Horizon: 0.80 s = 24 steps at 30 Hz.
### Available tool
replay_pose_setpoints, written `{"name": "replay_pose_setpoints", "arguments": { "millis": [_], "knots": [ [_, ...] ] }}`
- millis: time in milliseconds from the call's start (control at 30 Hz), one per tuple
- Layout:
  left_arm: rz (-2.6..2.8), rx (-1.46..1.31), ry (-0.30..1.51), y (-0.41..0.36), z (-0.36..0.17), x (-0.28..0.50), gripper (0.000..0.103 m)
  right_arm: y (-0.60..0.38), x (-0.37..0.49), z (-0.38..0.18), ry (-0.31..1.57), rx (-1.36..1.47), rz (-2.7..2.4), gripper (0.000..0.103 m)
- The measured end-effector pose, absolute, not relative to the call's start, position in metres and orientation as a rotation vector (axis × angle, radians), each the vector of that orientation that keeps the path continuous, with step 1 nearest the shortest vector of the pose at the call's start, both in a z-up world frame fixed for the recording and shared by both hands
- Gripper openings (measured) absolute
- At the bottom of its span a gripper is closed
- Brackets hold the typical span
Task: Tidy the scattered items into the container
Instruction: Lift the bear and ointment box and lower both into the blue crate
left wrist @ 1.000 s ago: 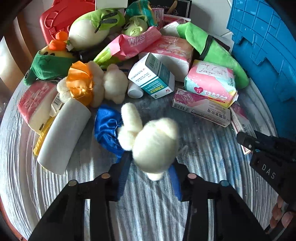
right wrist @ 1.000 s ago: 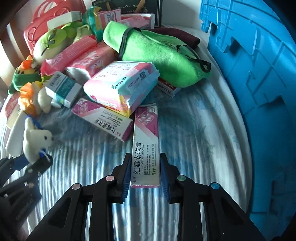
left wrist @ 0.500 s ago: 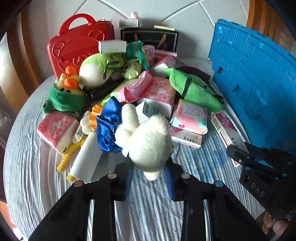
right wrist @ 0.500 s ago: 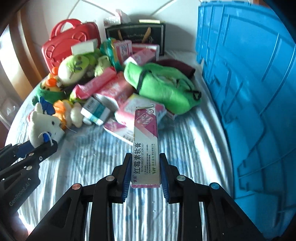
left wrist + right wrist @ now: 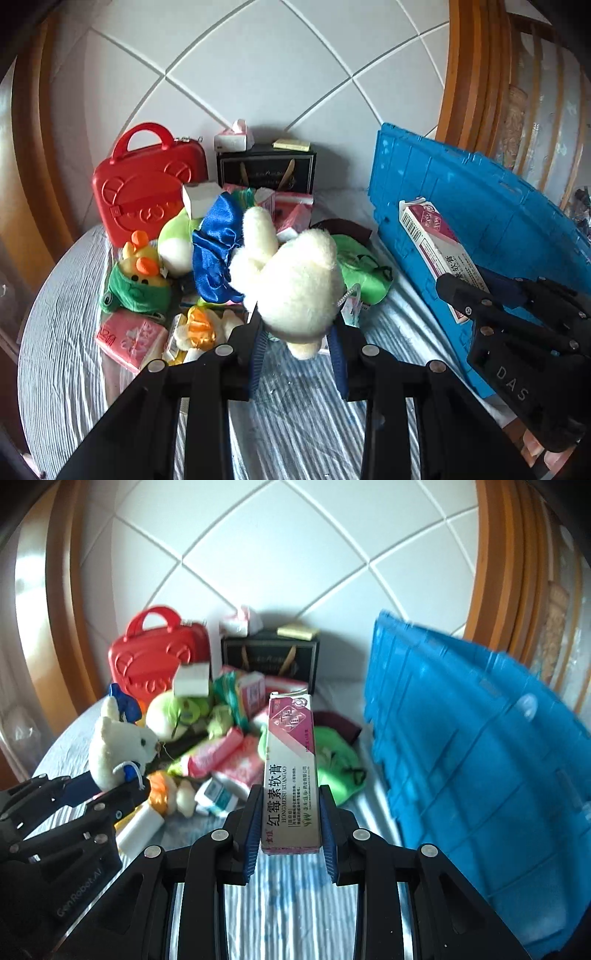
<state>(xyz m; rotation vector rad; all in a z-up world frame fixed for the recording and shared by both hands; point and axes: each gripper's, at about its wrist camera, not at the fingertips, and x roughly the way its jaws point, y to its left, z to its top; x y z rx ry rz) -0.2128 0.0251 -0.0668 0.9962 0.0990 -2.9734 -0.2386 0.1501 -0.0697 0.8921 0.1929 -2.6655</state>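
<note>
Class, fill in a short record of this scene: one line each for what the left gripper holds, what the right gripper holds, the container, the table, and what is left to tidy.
left gripper: shut on white plush toy with blue bow
right gripper: shut on pink box, held upright
container: blue crate, to the right of the pile
table: striped cloth
left to tidy: plush frog, tissue packs, green pouch, other small boxes
</note>
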Motion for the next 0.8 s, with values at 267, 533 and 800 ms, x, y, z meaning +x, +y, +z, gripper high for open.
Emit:
{"name": "replay_pose_setpoints", "arguments": {
  "millis": [267, 533, 800],
  "knots": [
    [-3.116, 0.803, 0.034, 0.075, -0.011, -0.207, 0.030, 0.211, -0.220, -0.005, 0.145, 0.679, -2.816, 0.028],
    [-3.244, 0.659, -0.034, 0.200, 0.027, -0.221, 0.030, 0.335, -0.230, 0.016, 0.097, 0.569, -2.943, 0.028],
    [-3.220, 0.824, -0.115, 0.357, 0.028, -0.260, 0.030, 0.482, -0.270, -0.007, 0.076, 0.632, -2.967, 0.028]
  ]
}}
